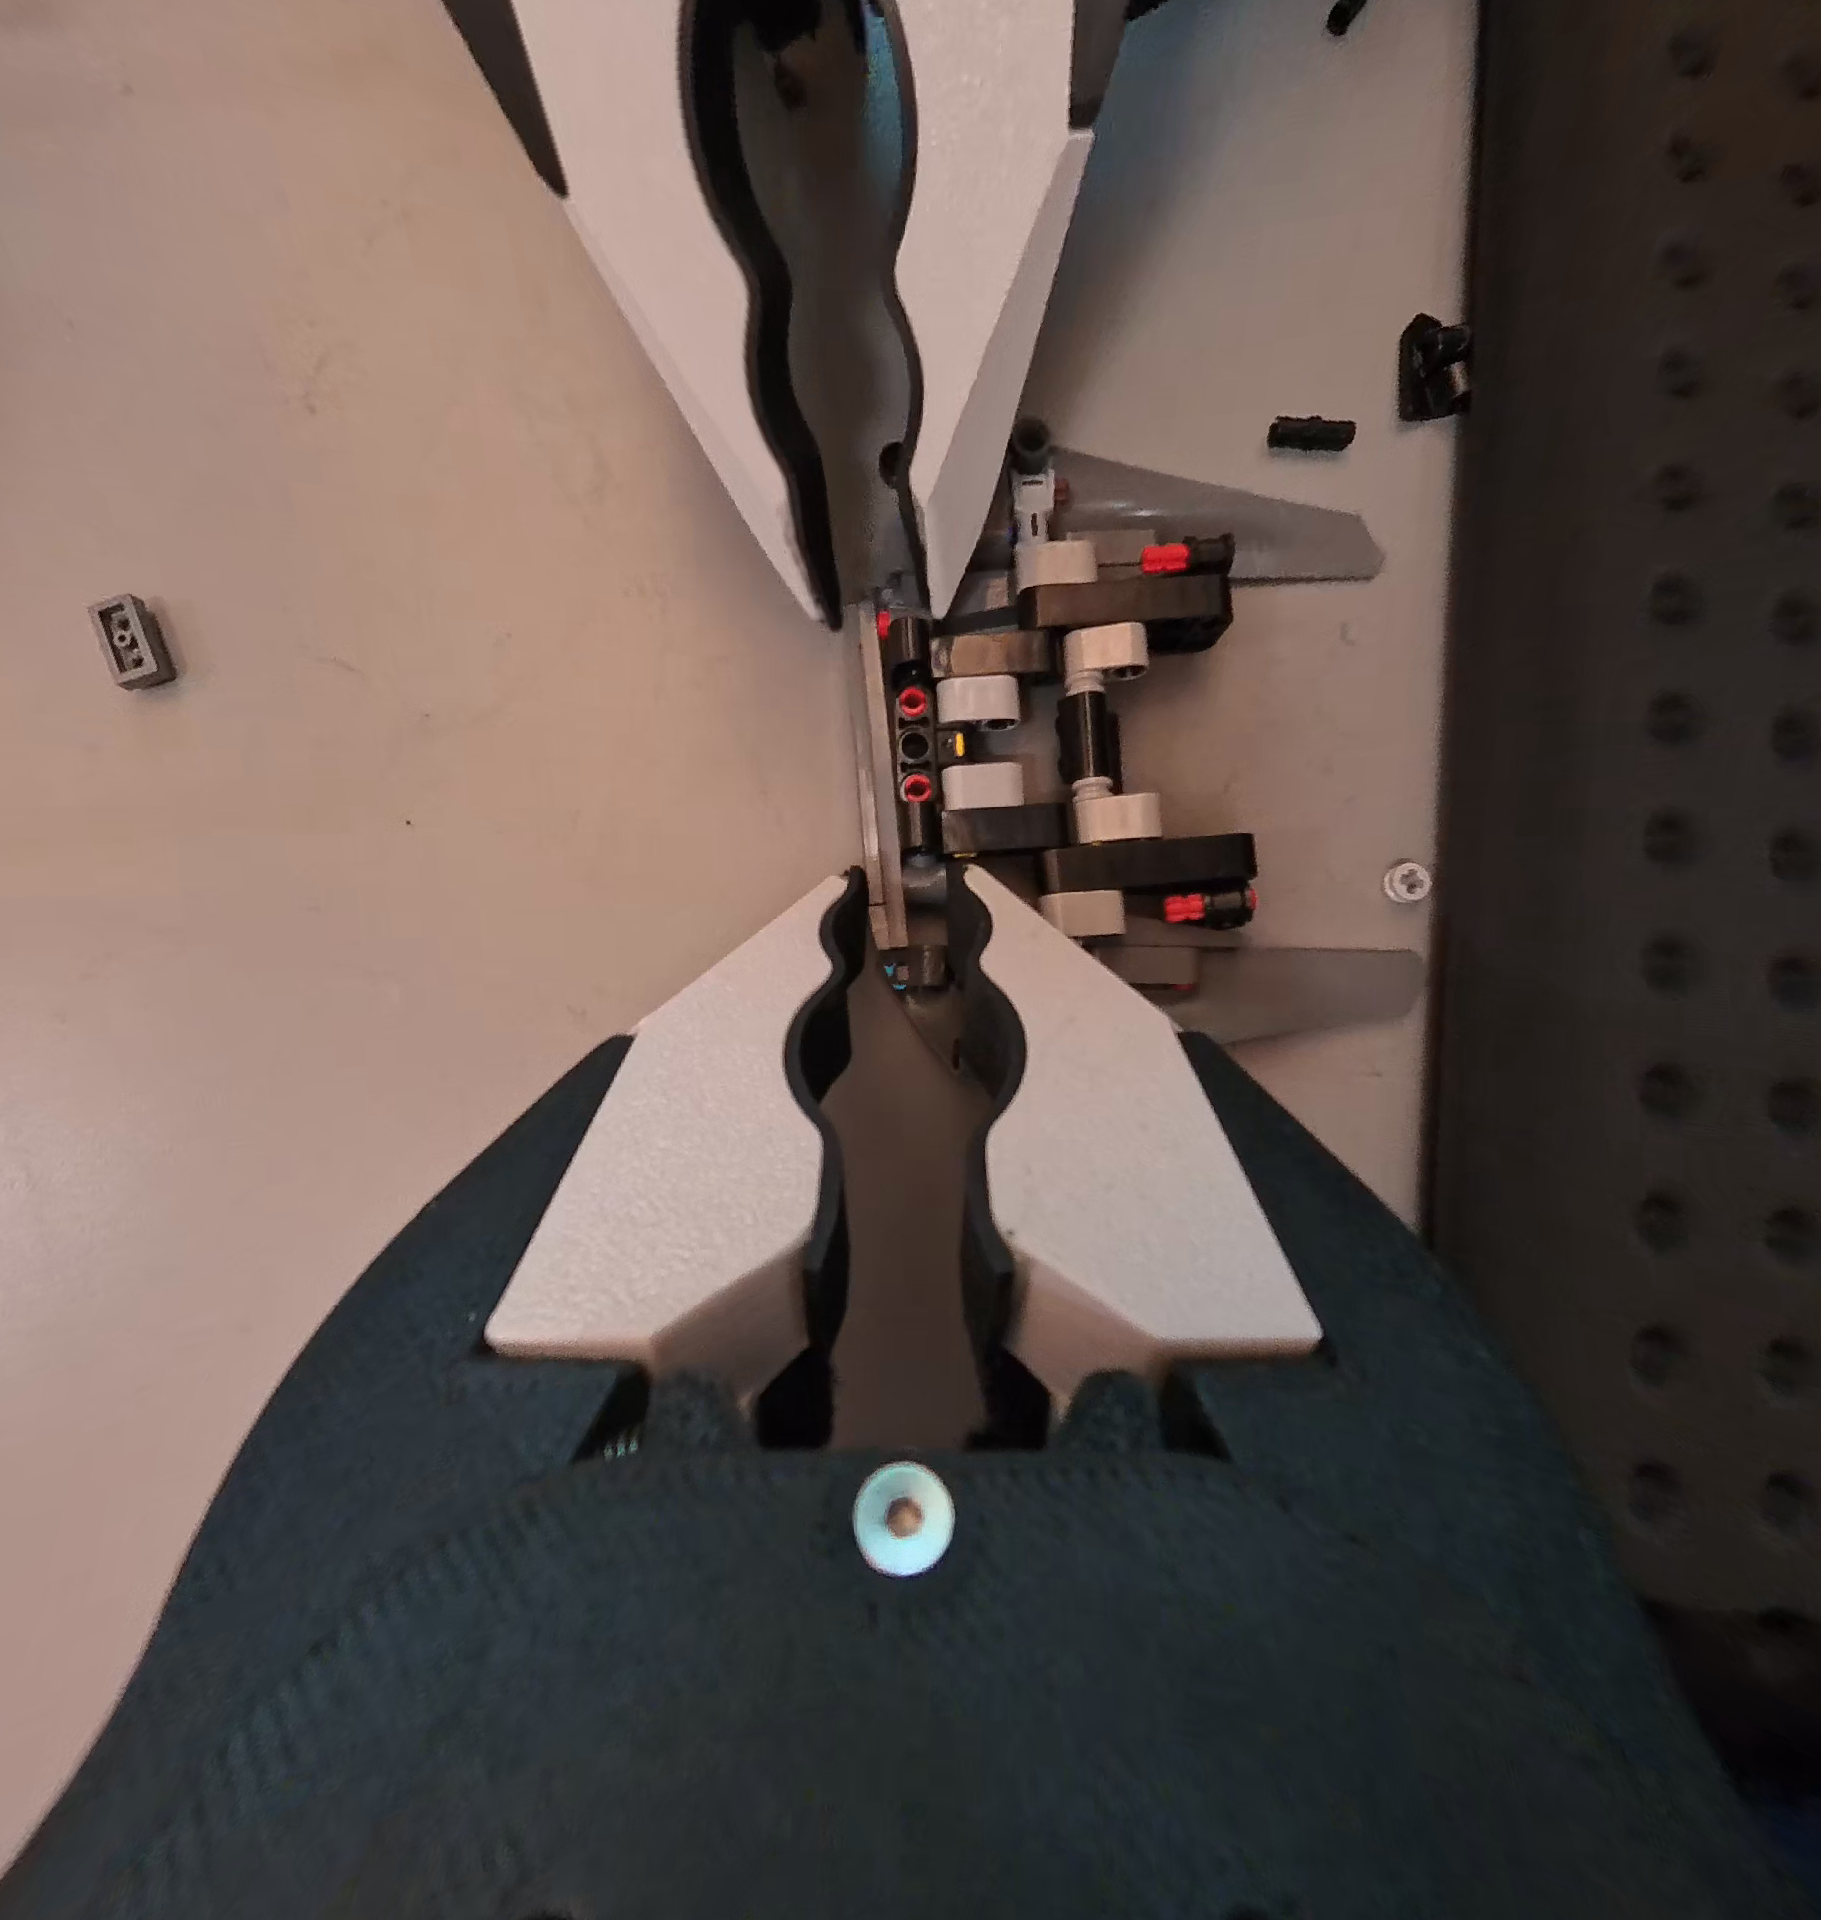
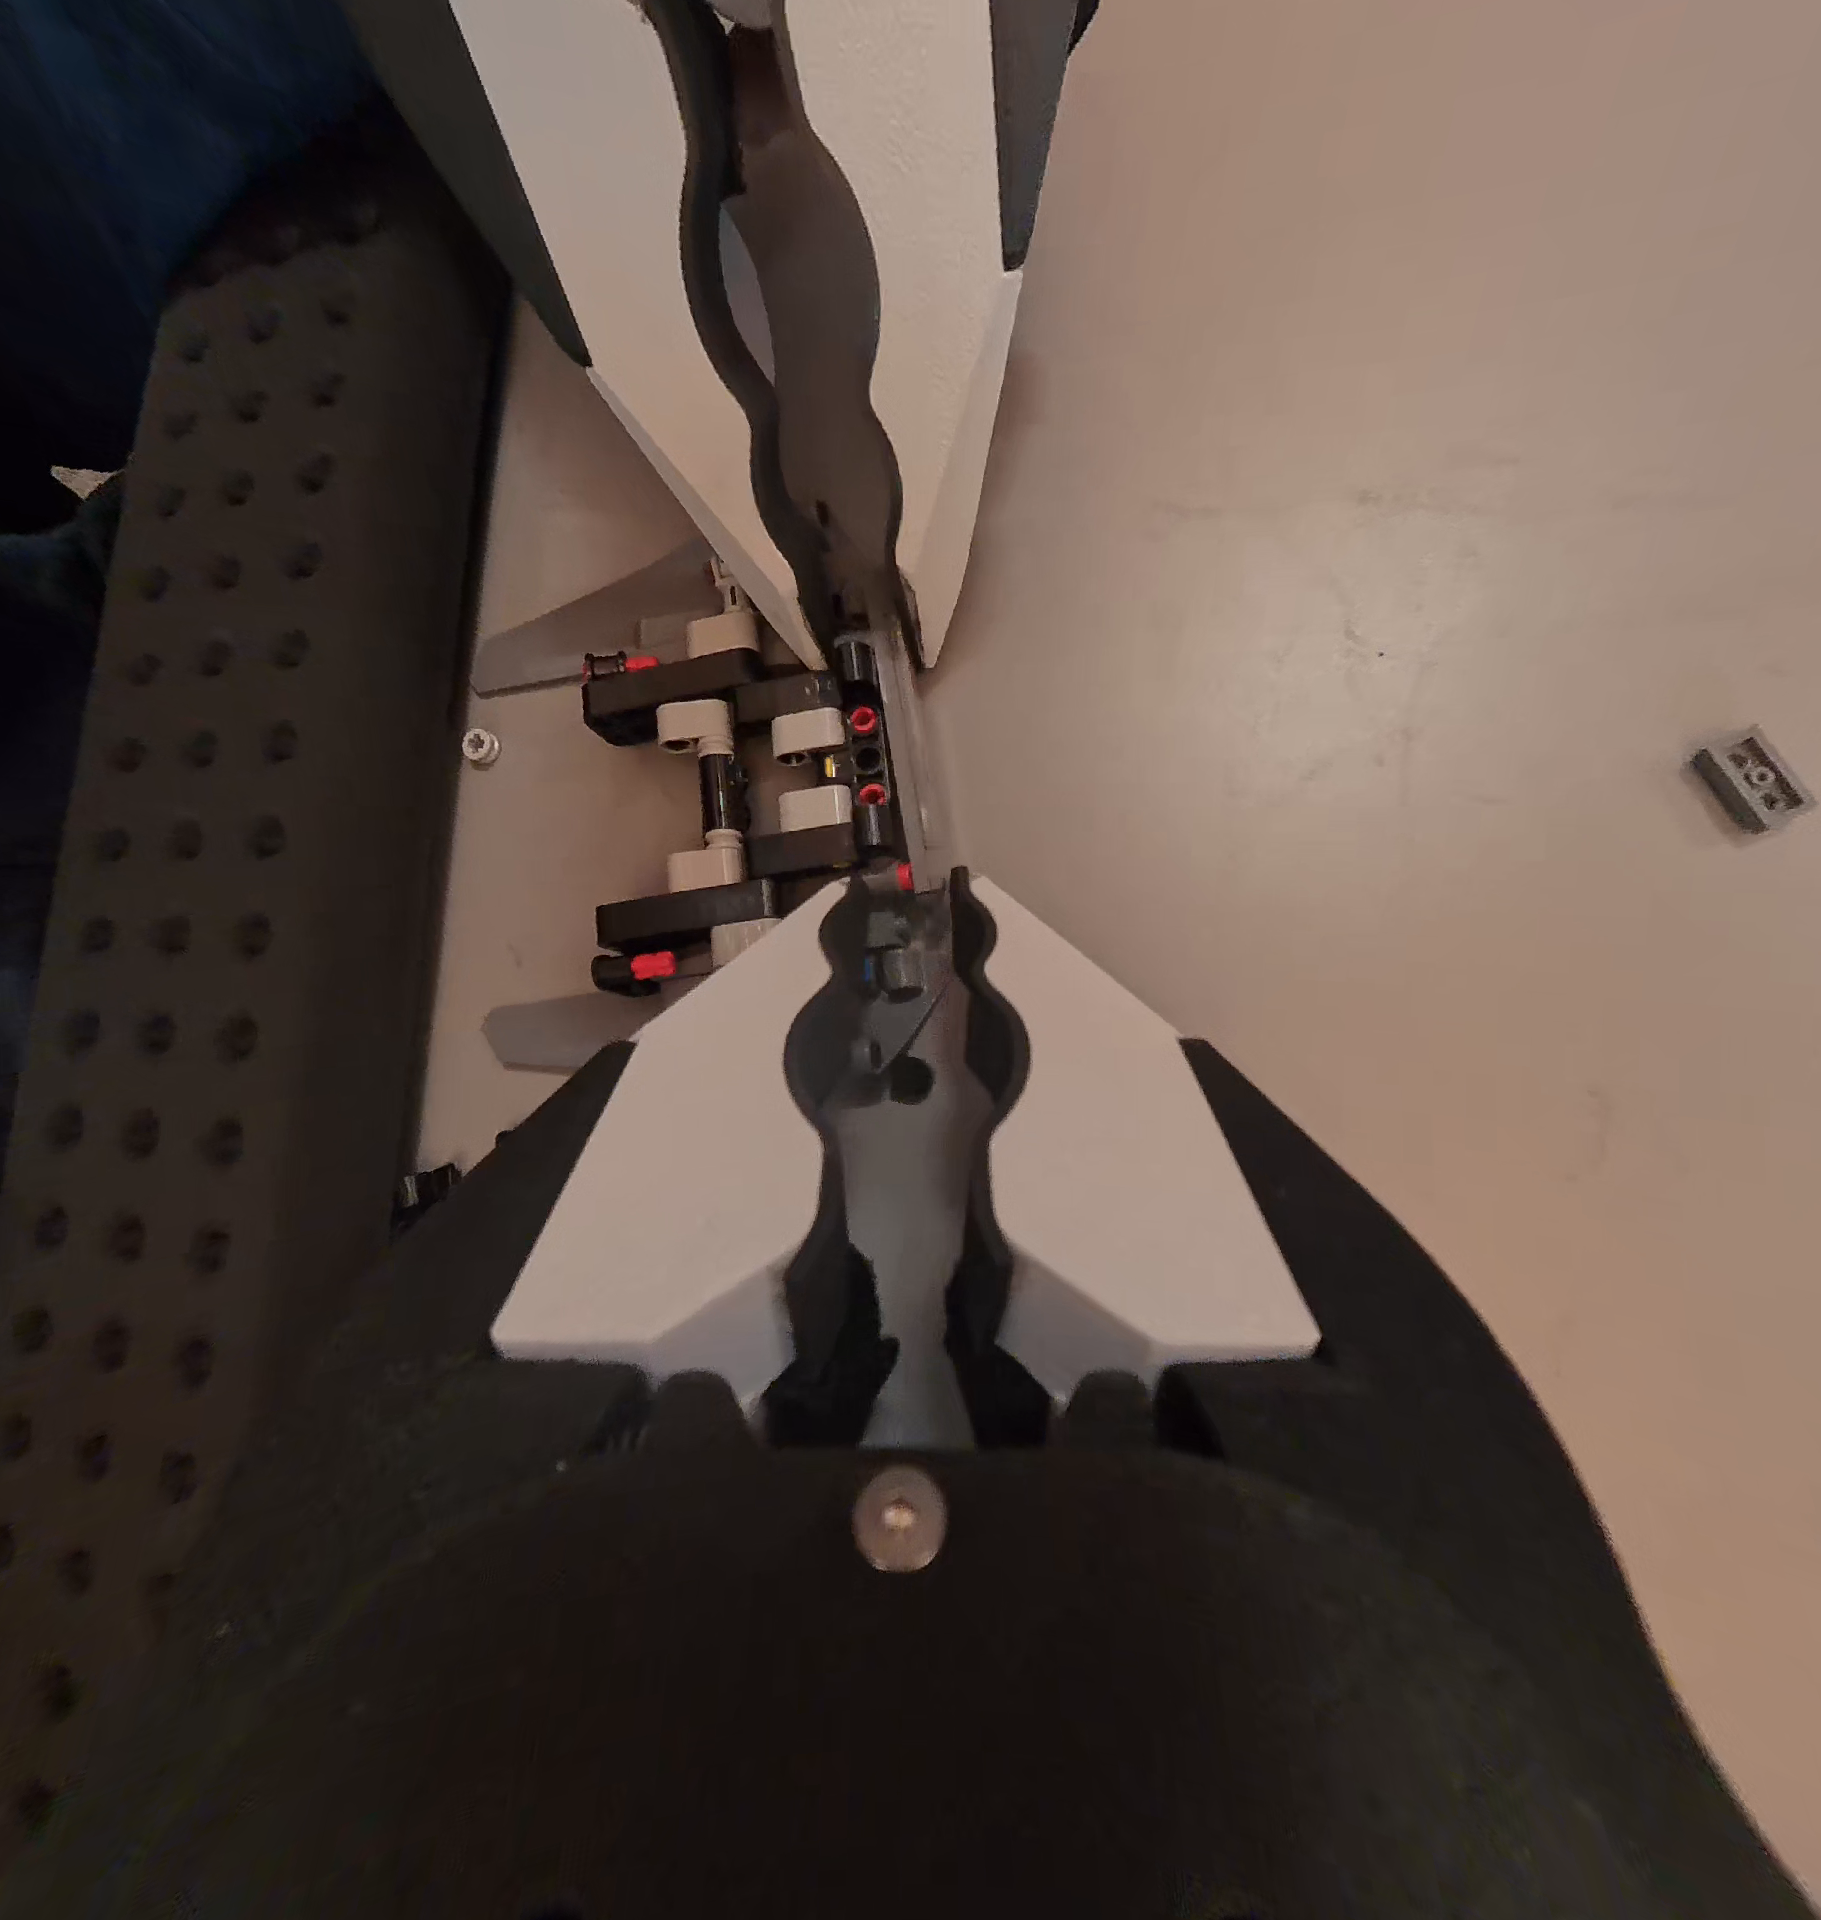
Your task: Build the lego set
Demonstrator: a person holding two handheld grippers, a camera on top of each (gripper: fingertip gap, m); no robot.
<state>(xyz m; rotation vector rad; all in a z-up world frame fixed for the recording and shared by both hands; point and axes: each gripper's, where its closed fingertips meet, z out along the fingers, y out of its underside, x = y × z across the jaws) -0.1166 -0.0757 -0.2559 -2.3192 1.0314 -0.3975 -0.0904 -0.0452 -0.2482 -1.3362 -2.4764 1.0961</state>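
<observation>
The left gripper (image 1: 911,920) is clenched on the 6 o'clock end of the black, grey and red Technic lego assembly (image 1: 1051,748). The right gripper (image 1: 890,608), entering from 12 o'clock, is clenched on the opposite end. Both pinch the thin grey plate with the black pin-hole beam (image 1: 914,743), held just above the pale tabletop (image 1: 366,935). A loose small dark grey brick (image 1: 133,642) lies well apart at 9 o'clock. The step in hand appears to be seating or aligning this joint. The next move likely calls for steady, opposed pressure without twisting.
</observation>
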